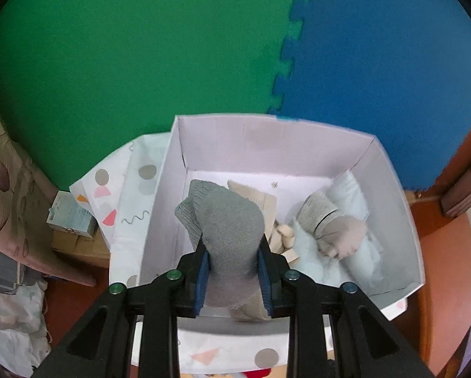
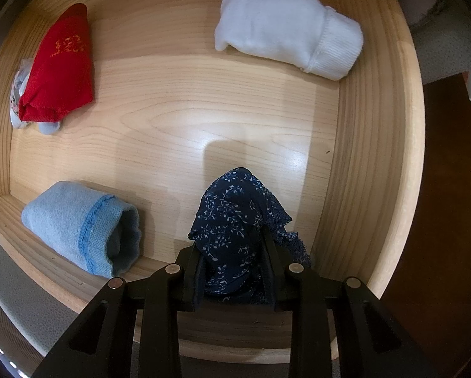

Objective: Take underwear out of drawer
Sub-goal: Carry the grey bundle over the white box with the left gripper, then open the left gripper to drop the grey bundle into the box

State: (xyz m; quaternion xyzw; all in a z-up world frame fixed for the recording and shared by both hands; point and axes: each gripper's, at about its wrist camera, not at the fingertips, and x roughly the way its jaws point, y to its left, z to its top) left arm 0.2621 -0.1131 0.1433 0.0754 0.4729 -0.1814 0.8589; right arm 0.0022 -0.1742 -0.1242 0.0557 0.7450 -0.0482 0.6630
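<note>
The left gripper (image 1: 232, 271) was clamped on a grey knit bundle (image 1: 226, 220), its blue pads (image 1: 202, 278) pressing the cloth from both sides so that most of the bundle stuck out ahead of the jaws. It hung above the white box (image 1: 389, 170), which lay just beyond and below the jaws; this looked like the drop-off, since the box already held a pale rolled piece (image 1: 358, 220) and a grey-beige roll (image 1: 333, 223) to the right of the jaws. A patterned sheet (image 1: 122, 195) lay under the box, left of the jaws, and green-and-blue foam mats (image 1: 172, 47) filled the floor beyond.

The right gripper (image 2: 232, 271) pointed down into the wooden drawer (image 2: 370, 157), its jaws closed on a navy floral piece (image 2: 232, 220), most likely the underwear. The cloth bunched between the jaws and spilled ahead of them, a lace edge trailing to the right; whether it had cleared the drawer floor I could not tell. The grip sat low on the bundle, probably so the whole piece would come up in 1 lift.

4 items lay loose in the drawer: a light-blue roll (image 2: 77, 223) left of the jaws, a red piece (image 2: 59, 66) far ahead on the left with something pale tucked beneath it, and a white roll (image 2: 289, 31) far ahead on the right.
</note>
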